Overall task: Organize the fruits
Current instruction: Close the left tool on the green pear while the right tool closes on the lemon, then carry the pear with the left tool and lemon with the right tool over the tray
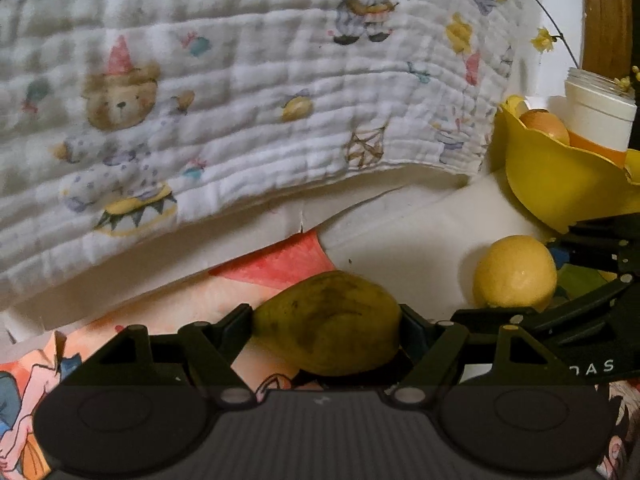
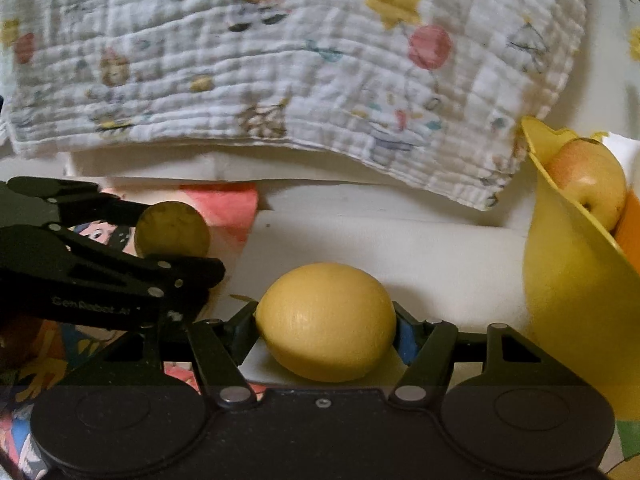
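My left gripper is shut on a green-yellow pear with dark blemishes, low over the picture-printed surface. My right gripper is shut on a yellow lemon. The lemon and right gripper also show at the right of the left wrist view; the pear and left gripper show at the left of the right wrist view. A yellow wavy-rimmed bowl stands to the right and holds an apple. The bowl is close to the right of the lemon.
A white quilted blanket with bear prints hangs across the back over a white ledge. A white cup stands behind the bowl. Colourful cartoon-printed paper covers the near surface.
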Demonstrator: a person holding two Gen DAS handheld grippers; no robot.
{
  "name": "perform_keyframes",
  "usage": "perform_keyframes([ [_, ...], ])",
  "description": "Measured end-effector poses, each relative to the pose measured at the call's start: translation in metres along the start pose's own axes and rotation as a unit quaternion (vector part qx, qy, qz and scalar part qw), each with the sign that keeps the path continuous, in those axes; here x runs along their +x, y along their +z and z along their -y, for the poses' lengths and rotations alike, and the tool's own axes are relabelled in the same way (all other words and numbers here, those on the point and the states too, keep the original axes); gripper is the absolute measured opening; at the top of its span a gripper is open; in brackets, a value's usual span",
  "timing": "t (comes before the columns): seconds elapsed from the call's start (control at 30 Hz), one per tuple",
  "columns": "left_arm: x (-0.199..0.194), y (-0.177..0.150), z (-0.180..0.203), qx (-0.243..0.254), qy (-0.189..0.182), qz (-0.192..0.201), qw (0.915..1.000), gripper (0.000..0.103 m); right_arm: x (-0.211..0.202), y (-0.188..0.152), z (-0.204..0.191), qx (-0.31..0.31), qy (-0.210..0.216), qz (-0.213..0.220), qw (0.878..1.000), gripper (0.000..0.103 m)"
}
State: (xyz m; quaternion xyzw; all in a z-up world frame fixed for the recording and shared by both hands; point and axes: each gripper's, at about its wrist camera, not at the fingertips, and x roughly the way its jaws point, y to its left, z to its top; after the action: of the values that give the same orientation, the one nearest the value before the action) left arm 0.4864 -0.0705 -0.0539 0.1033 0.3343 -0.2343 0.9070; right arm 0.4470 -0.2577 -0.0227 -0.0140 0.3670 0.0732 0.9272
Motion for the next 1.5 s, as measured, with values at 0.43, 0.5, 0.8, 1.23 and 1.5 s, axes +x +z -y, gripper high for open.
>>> perform_keyframes([
  [0.43,-0.042,-0.003,-0.002,-0.025,-0.005,0.006,0.9997,0.079,-0.038,-0.015,-0.007,0.004,0.026,0.037,0.999,0.068],
  [0.5,-0.05,-0.006,-0.002,-0.031,-0.005,0.006,0.9995,0.079,-0.047,-0.019,-0.008,0.001,0.027,0.041,0.999,0.068],
  [0.8,-0.091,-0.016,0.01,-0.045,-0.004,0.016,0.9989,0.079,-0.092,-0.036,-0.015,-0.005,0.037,0.065,0.997,0.068],
  [1.23,-0.152,-0.031,0.057,-0.034,-0.028,0.028,0.9986,0.079,-0.172,-0.085,-0.021,-0.041,0.065,0.097,0.992,0.068],
  [1.5,-0.175,-0.048,0.084,-0.021,-0.043,0.029,0.9984,0.08,-0.205,-0.126,-0.028,-0.076,0.074,0.098,0.989,0.068],
])
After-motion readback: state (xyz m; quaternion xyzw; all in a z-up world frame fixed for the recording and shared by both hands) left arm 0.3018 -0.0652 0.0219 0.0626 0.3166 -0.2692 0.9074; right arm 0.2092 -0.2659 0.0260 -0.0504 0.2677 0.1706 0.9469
